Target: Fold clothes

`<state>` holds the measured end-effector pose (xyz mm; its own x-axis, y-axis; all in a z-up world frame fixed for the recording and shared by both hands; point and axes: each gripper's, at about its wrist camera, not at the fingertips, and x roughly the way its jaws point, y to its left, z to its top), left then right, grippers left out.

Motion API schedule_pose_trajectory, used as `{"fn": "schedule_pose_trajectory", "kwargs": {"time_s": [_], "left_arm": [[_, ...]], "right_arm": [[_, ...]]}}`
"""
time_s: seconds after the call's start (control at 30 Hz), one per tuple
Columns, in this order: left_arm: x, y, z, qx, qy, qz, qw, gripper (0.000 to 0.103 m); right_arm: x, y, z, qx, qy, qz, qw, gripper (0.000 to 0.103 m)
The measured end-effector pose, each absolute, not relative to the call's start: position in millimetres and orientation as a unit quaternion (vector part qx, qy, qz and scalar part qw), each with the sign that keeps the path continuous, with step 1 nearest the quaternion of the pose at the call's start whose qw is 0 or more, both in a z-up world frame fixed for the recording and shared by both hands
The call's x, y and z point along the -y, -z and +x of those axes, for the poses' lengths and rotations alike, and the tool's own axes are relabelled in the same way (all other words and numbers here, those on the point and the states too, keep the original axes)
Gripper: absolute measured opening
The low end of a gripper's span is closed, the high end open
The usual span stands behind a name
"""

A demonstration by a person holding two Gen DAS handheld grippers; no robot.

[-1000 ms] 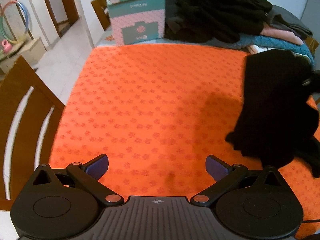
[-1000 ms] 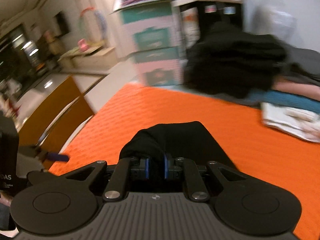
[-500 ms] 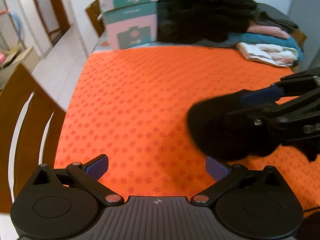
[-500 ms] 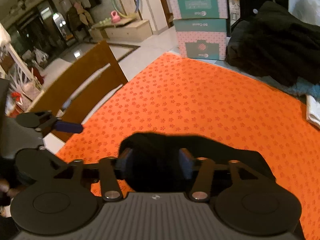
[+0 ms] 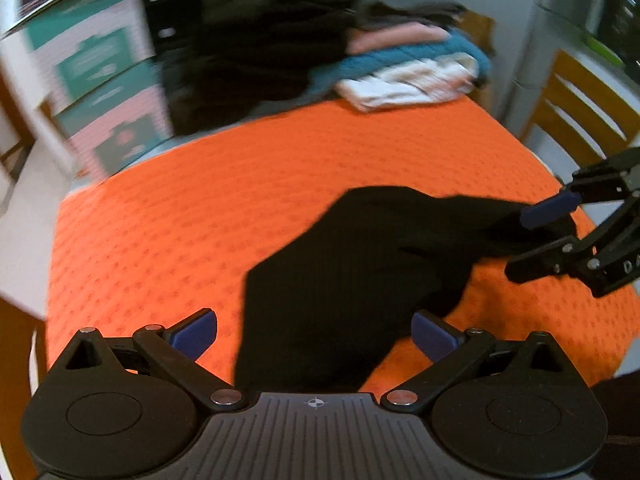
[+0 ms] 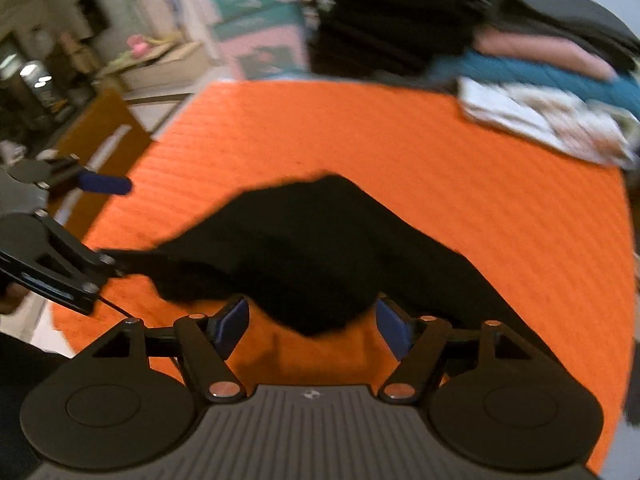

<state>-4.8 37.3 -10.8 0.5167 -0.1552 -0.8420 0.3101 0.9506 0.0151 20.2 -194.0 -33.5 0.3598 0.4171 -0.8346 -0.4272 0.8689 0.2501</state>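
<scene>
A black garment (image 5: 352, 264) lies crumpled on the orange tablecloth (image 5: 180, 220), just beyond my left gripper (image 5: 314, 332), which is open with its near hem between the blue pads. My right gripper (image 5: 520, 240) comes in from the right, open, its fingers around the garment's far right corner. In the right wrist view the same garment (image 6: 320, 248) spreads in front of my right gripper (image 6: 313, 330), open with a fold between the fingers. My left gripper (image 6: 118, 222) stands open at the left, its lower finger touching a garment corner.
A pile of clothes (image 5: 400, 56) lies at the table's far edge: black, pink, teal and white pieces. Teal and pink boxes (image 5: 108, 92) stand at the back left. One wooden chair (image 5: 580, 108) stands to the right, another chair (image 6: 100, 140) to the left.
My right gripper opened and let go of the black garment, which now lies spread on the cloth. Both grippers have swung toward it; the left stayed open.
</scene>
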Motion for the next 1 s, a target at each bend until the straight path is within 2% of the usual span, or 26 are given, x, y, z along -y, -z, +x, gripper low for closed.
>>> {"fn": "schedule_pose_trajectory", "kwargs": {"time_s": [0.17, 0.33, 0.37, 0.4, 0.43, 0.5, 0.53, 0.57, 0.63, 0.67, 0.7, 1.0], "left_arm": [[-20.3, 27.4, 6.3, -0.479, 0.153, 0.1, 0.859, 0.101], [-3.3, 44.0, 17.5, -0.485, 0.171, 0.119, 0.85, 0.083], [0.1, 47.4, 19.7, -0.486, 0.175, 0.122, 0.848, 0.077], [3.1, 50.3, 21.9, -0.487, 0.178, 0.125, 0.846, 0.064], [1.5, 49.0, 23.8, -0.486, 0.178, 0.118, 0.848, 0.056], [-1.8, 46.3, 27.4, -0.485, 0.177, 0.103, 0.85, 0.028], [-3.6, 44.9, 29.1, -0.484, 0.176, 0.096, 0.851, 0.022], [-7.1, 42.8, 30.5, -0.482, 0.173, 0.089, 0.854, 0.016], [-19.1, 38.1, 34.9, -0.478, 0.168, 0.062, 0.86, 0.012], [-26.5, 35.2, 37.3, -0.479, 0.16, 0.045, 0.862, 0.011], [-35.5, 31.7, 39.4, -0.476, 0.148, 0.031, 0.866, 0.011], [-138.5, 10.5, 48.8, -0.455, 0.007, -0.077, 0.887, 0.01]], "right_arm": [[231.7, 63.1, 10.8, -0.522, -0.193, -0.006, 0.831, 0.076], [250.0, 85.2, 8.8, -0.52, -0.152, -0.029, 0.84, 0.076], [252.1, 89.5, 10.7, -0.519, -0.145, -0.035, 0.841, 0.076], [252.8, 92.6, 13.7, -0.518, -0.139, -0.042, 0.843, 0.076], [253.3, 95.8, 16.9, -0.516, -0.133, -0.049, 0.845, 0.076], [252.1, 102.8, 25.9, -0.513, -0.125, -0.066, 0.847, 0.075], [251.9, 105.7, 30.6, -0.512, -0.123, -0.072, 0.847, 0.074], [251.1, 108.5, 35.4, -0.511, -0.122, -0.076, 0.847, 0.069], [250.6, 112.8, 45.6, -0.517, -0.125, -0.075, 0.843, 0.048], [250.7, 114.5, 50.8, -0.521, -0.126, -0.073, 0.841, 0.024], [251.8, 115.6, 55.0, -0.525, -0.128, -0.067, 0.839, 0.009], [288.8, 71.4, 60.7, -0.487, -0.072, -0.053, 0.869, 0.007]]}}
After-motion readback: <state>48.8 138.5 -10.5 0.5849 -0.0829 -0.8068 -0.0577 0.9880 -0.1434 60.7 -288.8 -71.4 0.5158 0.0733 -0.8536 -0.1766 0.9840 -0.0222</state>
